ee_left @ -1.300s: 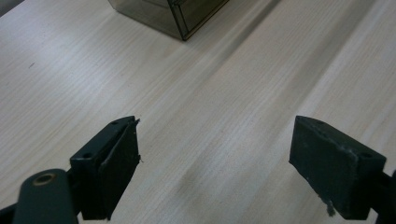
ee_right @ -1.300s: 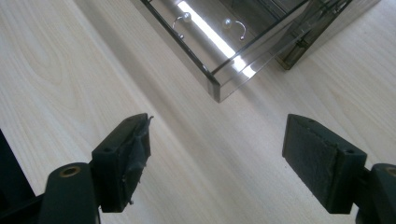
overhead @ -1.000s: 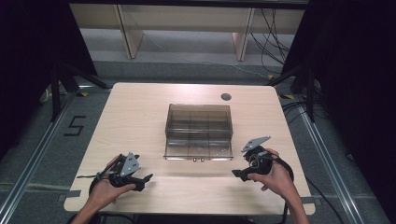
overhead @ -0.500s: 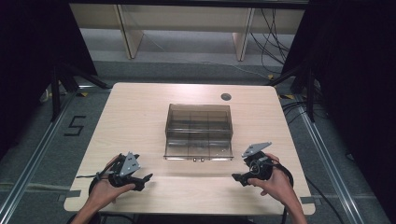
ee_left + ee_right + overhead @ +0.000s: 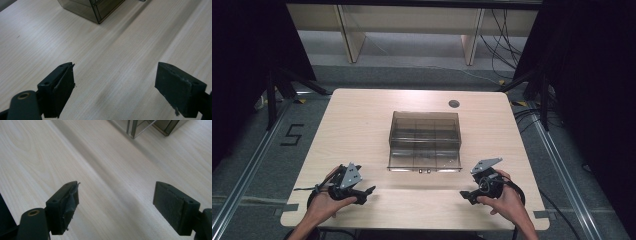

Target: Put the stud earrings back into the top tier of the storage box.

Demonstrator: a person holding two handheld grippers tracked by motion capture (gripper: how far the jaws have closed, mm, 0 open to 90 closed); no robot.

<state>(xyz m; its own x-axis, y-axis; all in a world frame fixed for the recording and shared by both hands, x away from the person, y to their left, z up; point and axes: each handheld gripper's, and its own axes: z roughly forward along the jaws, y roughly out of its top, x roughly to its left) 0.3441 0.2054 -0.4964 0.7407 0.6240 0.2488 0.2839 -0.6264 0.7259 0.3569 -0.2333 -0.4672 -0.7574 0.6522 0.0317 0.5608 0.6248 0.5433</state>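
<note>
A smoky see-through drawer box (image 5: 424, 140) stands in the middle of the light wooden table (image 5: 362, 125), with small handles on its near face. My left gripper (image 5: 363, 194) rests near the front left of the table, held by a hand and pointing right, short of the box. My right gripper (image 5: 466, 195) sits at the front right and points left. In the left gripper view the left gripper (image 5: 115, 75) is open over bare wood, with a corner of the box (image 5: 92, 10) farther off. The right gripper (image 5: 116, 192) is likewise open, the box (image 5: 150, 126) beyond it.
A round dark grommet hole (image 5: 454, 104) lies behind the box toward the right. Dark curtains flank the table. Cables (image 5: 504, 45) trail on the floor at the back right, and a "5" mark (image 5: 292, 135) is taped on the floor at left.
The right gripper has drifted a little toward the table's near edge. The left gripper and the box have hardly moved.
</note>
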